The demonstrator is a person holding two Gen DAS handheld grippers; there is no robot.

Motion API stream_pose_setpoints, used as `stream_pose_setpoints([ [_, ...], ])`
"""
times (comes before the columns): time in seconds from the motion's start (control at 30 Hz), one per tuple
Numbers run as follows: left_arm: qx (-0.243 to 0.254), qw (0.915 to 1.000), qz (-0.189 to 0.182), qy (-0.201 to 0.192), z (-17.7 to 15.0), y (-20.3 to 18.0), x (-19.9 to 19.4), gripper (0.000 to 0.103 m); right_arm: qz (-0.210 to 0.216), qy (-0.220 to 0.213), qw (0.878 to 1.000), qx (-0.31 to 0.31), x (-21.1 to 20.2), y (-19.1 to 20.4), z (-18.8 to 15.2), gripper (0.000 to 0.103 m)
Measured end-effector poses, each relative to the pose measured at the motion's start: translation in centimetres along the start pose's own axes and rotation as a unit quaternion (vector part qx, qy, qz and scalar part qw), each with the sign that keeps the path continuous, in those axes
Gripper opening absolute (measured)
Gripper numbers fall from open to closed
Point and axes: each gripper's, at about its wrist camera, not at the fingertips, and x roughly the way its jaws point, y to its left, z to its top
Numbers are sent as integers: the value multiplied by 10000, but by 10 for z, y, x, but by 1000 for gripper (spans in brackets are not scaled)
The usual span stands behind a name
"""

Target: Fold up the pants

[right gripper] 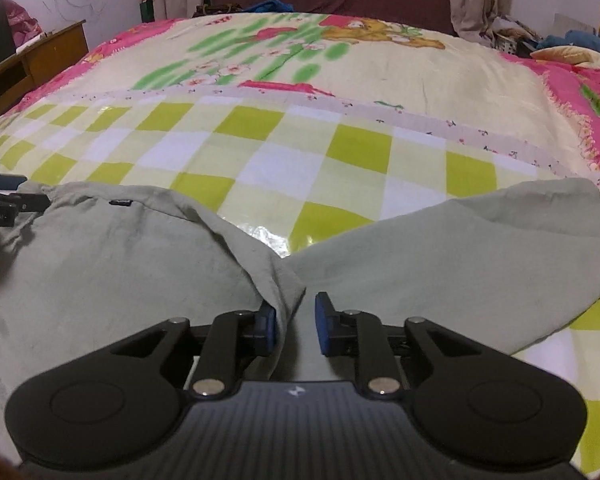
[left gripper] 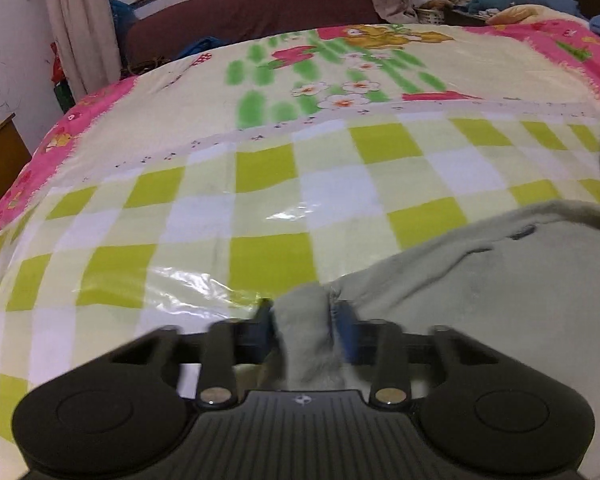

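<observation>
Pale grey-green cotton pants (right gripper: pixel 112 264) lie spread on the bed's green-and-white checked sheet (right gripper: pixel 256 152), legs splayed in a V. Left hand-held gripper (left gripper: pixel 303 326): blue pads clamped on a bunched fold of the pants' fabric. Right hand-held gripper (right gripper: pixel 295 326): fingers apart, straddling the fabric at the crotch, one pad touching cloth.

Both tongs, left (left gripper: pixel 302 320) and right (right gripper: pixel 296 322), are matte black with blue pads, silver pivot screws and ribbed housings.
</observation>
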Motion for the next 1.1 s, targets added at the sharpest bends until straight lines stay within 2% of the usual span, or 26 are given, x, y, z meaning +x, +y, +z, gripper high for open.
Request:
stream_pose_setpoints([
  [0.03,101,9999,63,-2,1,-3,-3,38,42,-1,10000,15,-5,0,2,1],
  [0.13,239,9991,259,-242,3,-7,-28,36,-33,-303,9993,-239,-32,5,7,1],
  [0.23,49,9977,89,-675,2,0,-77,36,57,-631,9978,-171,-76,2,9,1],
  [0.33,42,9936,-85,-1126,-12,4,-143,36,238,-935,9953,-122,-132,-1,-1,1],
  [0.47,35,9861,-228,-1648,-45,3,-224,36,325,-1288,9901,-462,-212,14,-40,1],
  [0.53,42,9845,-247,-1737,-74,-3,-251,36,451,-1230,9899,-546,-240,26,-72,1],
  [0.57,11,9851,-251,-1701,-89,-5,-257,36,576,-1045,9915,-524,-247,32,-91,1],
  [0.63,-91,9882,-263,-1504,-126,-9,-260,37,673,-652,9941,-551,-245,48,-131,1],
  [0.73,-402,9934,-258,-1038,-171,-10,-241,37,875,86,9958,-267,-216,67,-177,1],
  [0.83,-639,9946,-178,-794,-204,-8,-228,37,937,442,9945,-162,-198,83,-202,1],
  [0.97,-636,9940,-195,-873,-209,-4,-226,37,880,521,9945,-236,-195,96,-198,1],
  [1.1,-699,9900,-292,-1192,-206,3,-245,37,731,281,9959,-454,-204,102,-179,1],
])
